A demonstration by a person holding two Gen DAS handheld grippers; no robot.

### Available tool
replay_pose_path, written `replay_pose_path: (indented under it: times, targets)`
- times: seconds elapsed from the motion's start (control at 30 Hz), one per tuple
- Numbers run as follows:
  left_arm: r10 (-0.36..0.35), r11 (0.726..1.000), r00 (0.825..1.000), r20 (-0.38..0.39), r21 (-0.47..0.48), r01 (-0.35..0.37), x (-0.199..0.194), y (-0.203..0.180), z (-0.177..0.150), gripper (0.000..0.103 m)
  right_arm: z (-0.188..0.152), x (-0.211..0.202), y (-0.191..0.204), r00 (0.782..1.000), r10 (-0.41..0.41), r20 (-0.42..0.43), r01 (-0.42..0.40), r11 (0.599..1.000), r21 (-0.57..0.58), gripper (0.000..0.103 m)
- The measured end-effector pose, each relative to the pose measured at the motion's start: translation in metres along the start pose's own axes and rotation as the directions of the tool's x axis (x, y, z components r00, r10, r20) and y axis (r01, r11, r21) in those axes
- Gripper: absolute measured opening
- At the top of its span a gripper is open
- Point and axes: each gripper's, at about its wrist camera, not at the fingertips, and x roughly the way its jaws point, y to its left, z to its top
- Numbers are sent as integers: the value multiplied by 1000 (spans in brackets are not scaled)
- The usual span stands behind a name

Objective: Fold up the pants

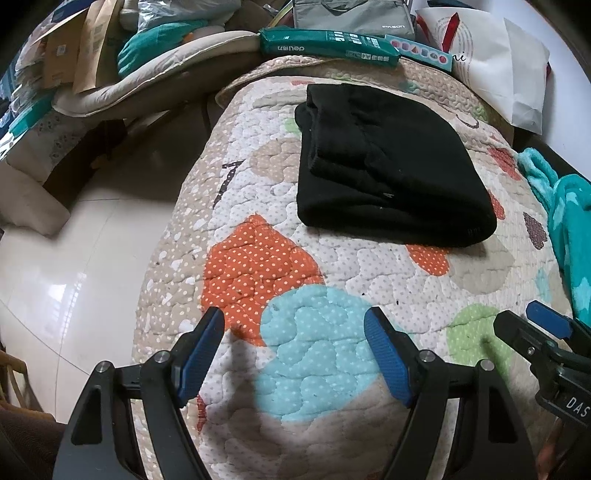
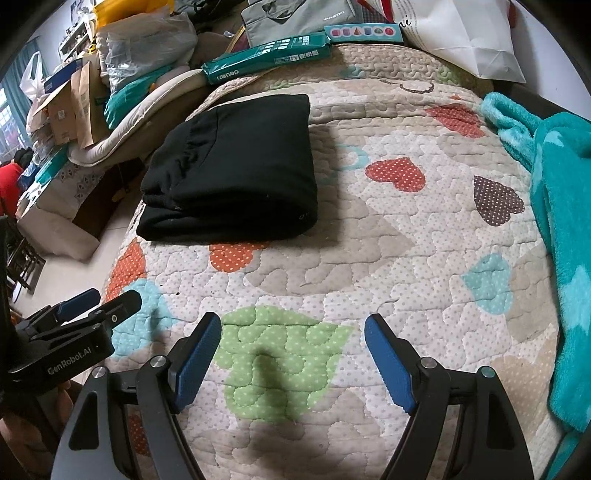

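Black pants (image 1: 388, 166) lie folded into a compact rectangle on the quilted heart-pattern bedspread (image 1: 295, 354); they also show in the right wrist view (image 2: 236, 170). My left gripper (image 1: 295, 325) is open and empty, held over the quilt well short of the pants. My right gripper (image 2: 293, 328) is open and empty, also over the quilt, near the front. Each gripper shows at the edge of the other's view: the right gripper (image 1: 532, 325) and the left gripper (image 2: 96, 302).
A teal fleece blanket (image 2: 554, 221) lies along the bed's right side. A green paper pack (image 1: 328, 44), a grey bag (image 1: 354, 14) and a white paper bag (image 1: 498, 62) sit at the far end. Tiled floor (image 1: 55, 266) and piled clutter (image 1: 74, 74) are on the left.
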Motion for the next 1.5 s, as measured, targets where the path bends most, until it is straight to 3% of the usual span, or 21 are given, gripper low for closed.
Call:
replay_pose_path:
  times: [1.5]
  targets:
    - [-5,1000,1000,-1,-11,5,-1,1,-1,77,-2,1,3,1000,-11,1,11,1000,-9,85]
